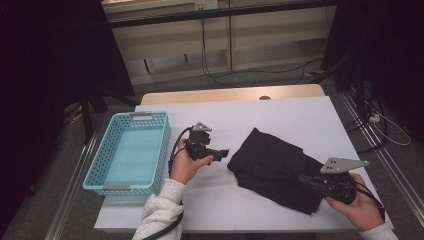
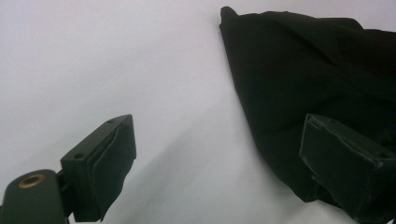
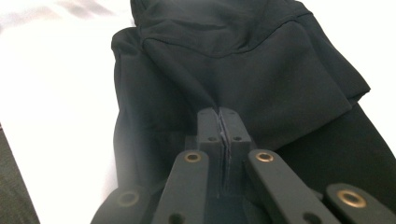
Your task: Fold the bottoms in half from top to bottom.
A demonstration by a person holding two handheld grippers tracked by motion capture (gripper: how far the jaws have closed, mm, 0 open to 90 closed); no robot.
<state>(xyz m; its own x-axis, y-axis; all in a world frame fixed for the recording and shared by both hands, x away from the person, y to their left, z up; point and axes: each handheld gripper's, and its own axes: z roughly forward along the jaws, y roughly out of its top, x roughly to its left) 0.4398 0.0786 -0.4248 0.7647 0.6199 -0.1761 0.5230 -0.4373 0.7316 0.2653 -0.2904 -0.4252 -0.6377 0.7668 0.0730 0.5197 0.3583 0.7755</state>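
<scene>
A black cloth (image 1: 270, 162) lies folded and rumpled on the white table (image 1: 300, 112), right of centre. My right gripper (image 1: 302, 178) reaches over the cloth's near right part. In the right gripper view its jaws are pressed together at the tip (image 3: 219, 112), and a raised crease of the cloth (image 3: 261, 60) runs straight into them. My left gripper (image 1: 223, 152) hovers just left of the cloth's left corner, held level. In the left gripper view it (image 2: 219, 140) is wide open with bare table between the jaws, and the cloth (image 2: 303, 70) lies behind the right jaw.
A light blue plastic basket (image 1: 100, 160) with nothing inside sits at the table's left edge. Bare table stretches between basket and cloth and beyond the cloth. Cables trail over the floor behind the table, and dark stands flank both sides.
</scene>
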